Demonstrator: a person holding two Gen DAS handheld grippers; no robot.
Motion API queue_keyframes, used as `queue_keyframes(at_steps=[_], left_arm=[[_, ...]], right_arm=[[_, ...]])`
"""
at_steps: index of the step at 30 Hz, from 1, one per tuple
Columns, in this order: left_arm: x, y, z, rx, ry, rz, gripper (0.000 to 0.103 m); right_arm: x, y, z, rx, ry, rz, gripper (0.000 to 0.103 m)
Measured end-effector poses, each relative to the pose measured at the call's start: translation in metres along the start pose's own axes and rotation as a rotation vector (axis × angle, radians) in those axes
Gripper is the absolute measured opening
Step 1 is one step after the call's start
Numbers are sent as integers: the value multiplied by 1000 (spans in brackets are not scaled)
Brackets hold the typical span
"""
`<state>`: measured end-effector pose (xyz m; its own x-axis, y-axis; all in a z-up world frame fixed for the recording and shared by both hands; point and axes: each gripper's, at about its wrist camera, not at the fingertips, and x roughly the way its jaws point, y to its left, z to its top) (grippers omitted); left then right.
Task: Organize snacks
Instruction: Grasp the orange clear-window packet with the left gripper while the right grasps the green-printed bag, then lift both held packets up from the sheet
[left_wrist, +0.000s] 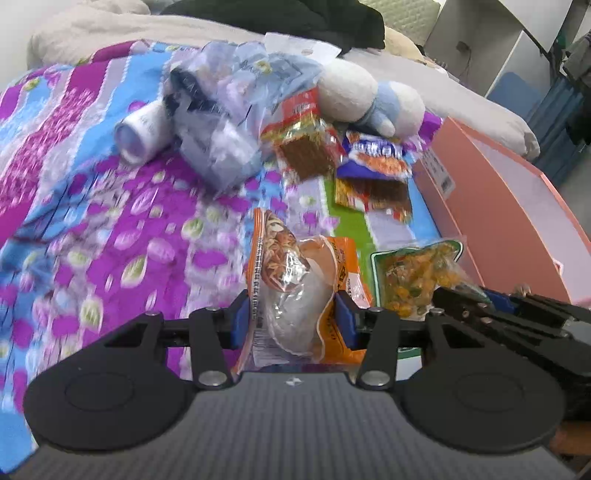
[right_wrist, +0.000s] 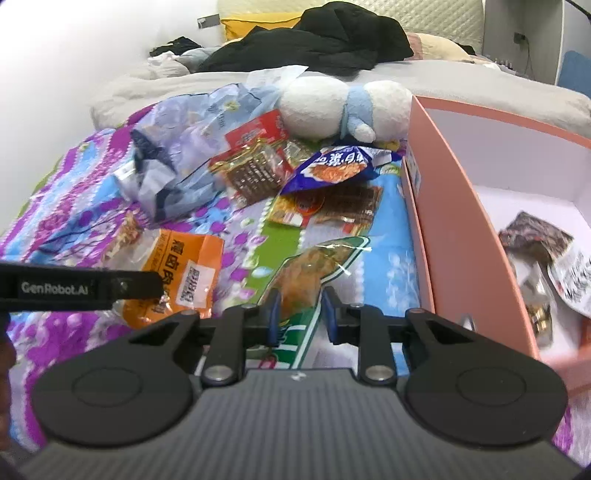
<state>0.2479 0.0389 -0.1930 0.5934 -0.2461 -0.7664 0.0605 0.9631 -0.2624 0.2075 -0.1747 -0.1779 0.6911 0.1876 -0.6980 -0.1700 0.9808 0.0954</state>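
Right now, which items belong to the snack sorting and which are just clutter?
Job: orange snack packet in left gripper; green-edged snack packet in right gripper; purple chip bag; pink box.
Clutter: plush toy; black clothing; crumpled plastic bag.

orange snack pack (left_wrist: 295, 280) clamped upright | green-edged pack (right_wrist: 314, 266) gripped | pink box (right_wrist: 454, 206) holds snacks
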Motion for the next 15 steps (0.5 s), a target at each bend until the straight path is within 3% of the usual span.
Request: queue_keyframes(at_steps=[10,15], left_arm=[[-32,7,-55,-21,71,-31,53],[-31,7,-59,-18,71,-8,58]], right_arm=[[-45,-5,-50,21,57,36,27],[-44,-12,-63,59,69,4,44]])
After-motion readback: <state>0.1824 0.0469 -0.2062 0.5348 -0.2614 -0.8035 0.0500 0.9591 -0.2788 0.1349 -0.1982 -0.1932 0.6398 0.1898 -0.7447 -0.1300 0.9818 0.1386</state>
